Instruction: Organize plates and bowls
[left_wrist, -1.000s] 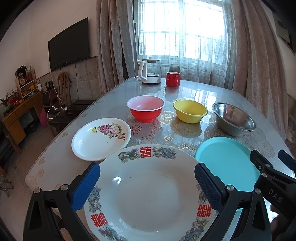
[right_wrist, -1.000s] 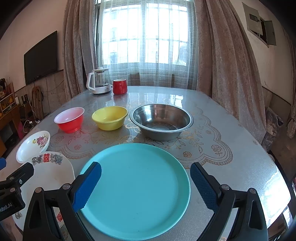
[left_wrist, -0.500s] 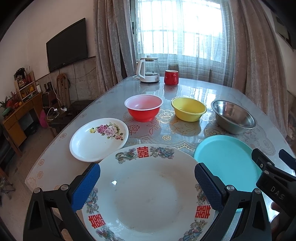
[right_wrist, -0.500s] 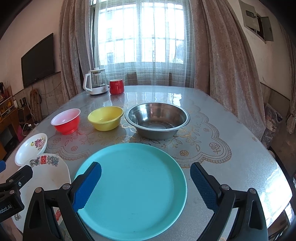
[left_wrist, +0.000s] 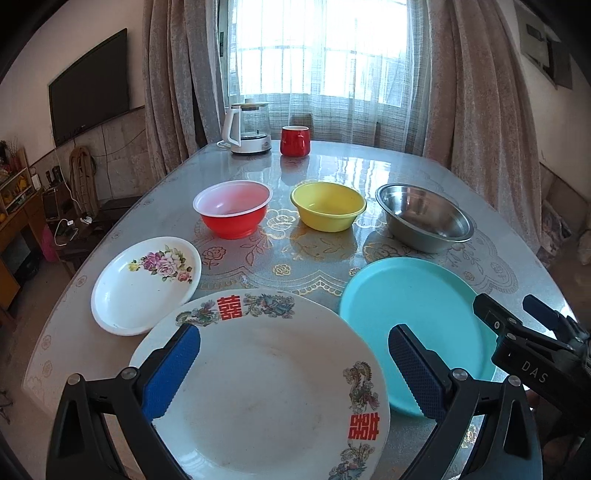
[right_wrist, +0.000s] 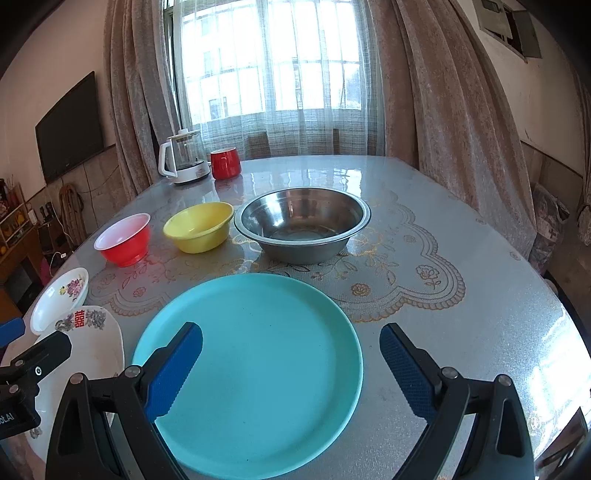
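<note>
On the glass-topped table (left_wrist: 369, 166), three plates lay in a near row and three bowls in a row behind them. Nearest the left gripper (left_wrist: 295, 369) sat the big white plate (left_wrist: 266, 387) with red characters and dragons; the gripper hovered over it, fingers spread wide, holding nothing. Just left of it and touching or nearly touching its rim lay the floral plate (left_wrist: 144, 284). To its right lay the teal plate (right_wrist: 255, 365), beneath the right gripper (right_wrist: 291, 365), whose blue pads (right_wrist: 173, 373) were likewise wide apart and empty. Whether the teal and big plates touched could not be told. Behind them stood the red bowl (left_wrist: 232, 208), the yellow bowl (left_wrist: 328, 206) and the steel bowl (right_wrist: 302, 221), each upright and apart from its neighbour. At the far end, near the curtained window, a kettle (left_wrist: 247, 127) stood just beside a red mug (left_wrist: 294, 141).
</note>
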